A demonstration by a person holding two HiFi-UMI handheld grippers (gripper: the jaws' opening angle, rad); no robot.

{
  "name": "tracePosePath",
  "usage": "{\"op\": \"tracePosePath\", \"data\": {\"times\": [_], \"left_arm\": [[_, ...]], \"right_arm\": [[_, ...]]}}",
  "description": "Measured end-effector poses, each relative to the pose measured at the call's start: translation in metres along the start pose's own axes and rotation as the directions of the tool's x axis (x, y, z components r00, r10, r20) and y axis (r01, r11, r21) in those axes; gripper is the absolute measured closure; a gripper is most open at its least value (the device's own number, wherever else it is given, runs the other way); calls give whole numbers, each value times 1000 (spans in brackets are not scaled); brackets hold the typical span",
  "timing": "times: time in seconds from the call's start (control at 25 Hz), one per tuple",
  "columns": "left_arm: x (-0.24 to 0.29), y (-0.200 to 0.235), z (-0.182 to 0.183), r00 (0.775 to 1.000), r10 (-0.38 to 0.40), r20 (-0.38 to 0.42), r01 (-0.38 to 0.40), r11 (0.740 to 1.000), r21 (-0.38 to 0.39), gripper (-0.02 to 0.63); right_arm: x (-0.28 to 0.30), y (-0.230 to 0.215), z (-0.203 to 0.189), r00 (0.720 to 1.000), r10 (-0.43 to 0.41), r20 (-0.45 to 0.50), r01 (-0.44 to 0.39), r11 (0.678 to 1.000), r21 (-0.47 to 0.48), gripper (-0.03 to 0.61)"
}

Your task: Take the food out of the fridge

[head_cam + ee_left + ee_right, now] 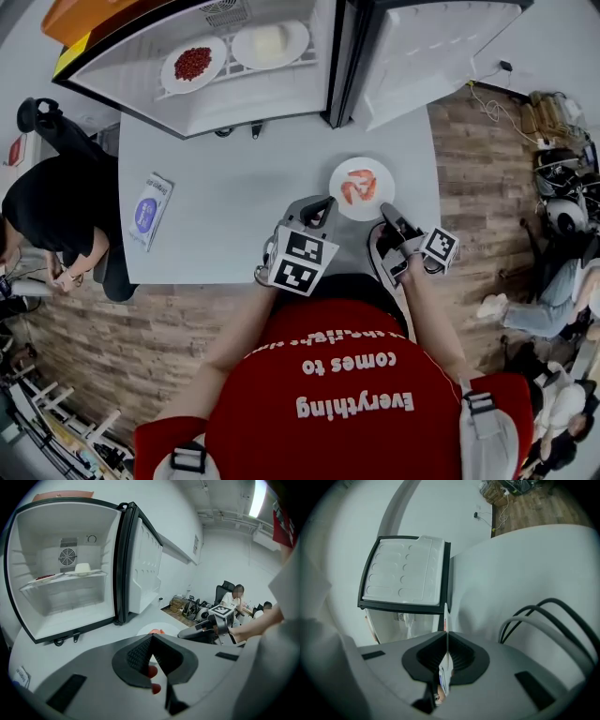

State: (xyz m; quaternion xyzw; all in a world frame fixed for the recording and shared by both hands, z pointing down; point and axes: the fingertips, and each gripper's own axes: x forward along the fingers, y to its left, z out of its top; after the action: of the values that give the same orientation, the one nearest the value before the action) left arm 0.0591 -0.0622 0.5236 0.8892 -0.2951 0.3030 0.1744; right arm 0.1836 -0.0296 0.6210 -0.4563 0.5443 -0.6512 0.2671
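Observation:
The small fridge (pixel 202 103) stands open on the white table (pixel 225 187). Its shelf carries a plate of red food (pixel 192 64) and a plate of white food (pixel 270 42). A third plate with orange-red food (pixel 362 187) rests on the table in front of the fridge. My left gripper (pixel 319 208) is shut just left of that plate, and my right gripper (pixel 389 219) is shut at the plate's near right edge. Neither holds anything. In the left gripper view the fridge shelf (pixel 65 579) shows the white food (pixel 83 568), with the shut left gripper (pixel 151 639) in front. The right gripper (pixel 446 641) also shows shut.
The fridge door (pixel 427 47) hangs open to the right. A blue and white packet (pixel 148 208) lies on the table's left side. A person in black (pixel 47 216) sits at the table's left, and other people and gear (pixel 562 216) crowd the floor at right.

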Motion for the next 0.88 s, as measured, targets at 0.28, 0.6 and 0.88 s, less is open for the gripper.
{"op": "tracePosePath", "data": {"times": [0.28,0.6,0.88], "left_arm": [[8,-1,-9,1000,-11,-28,10,1000,-19,609],[33,-5,-24,997,-26,-79,26,1000,0,609],[63,-23,-49,981,-79,-180,89,995,52,609]], "right_arm": [[-3,-37,12,993,-115,14,115,993,-10,557],[1,-54,14,932,-363,-6,359,924,-133,557],[2,-72,14,845,-535,6,516,812,-273,540]]}}
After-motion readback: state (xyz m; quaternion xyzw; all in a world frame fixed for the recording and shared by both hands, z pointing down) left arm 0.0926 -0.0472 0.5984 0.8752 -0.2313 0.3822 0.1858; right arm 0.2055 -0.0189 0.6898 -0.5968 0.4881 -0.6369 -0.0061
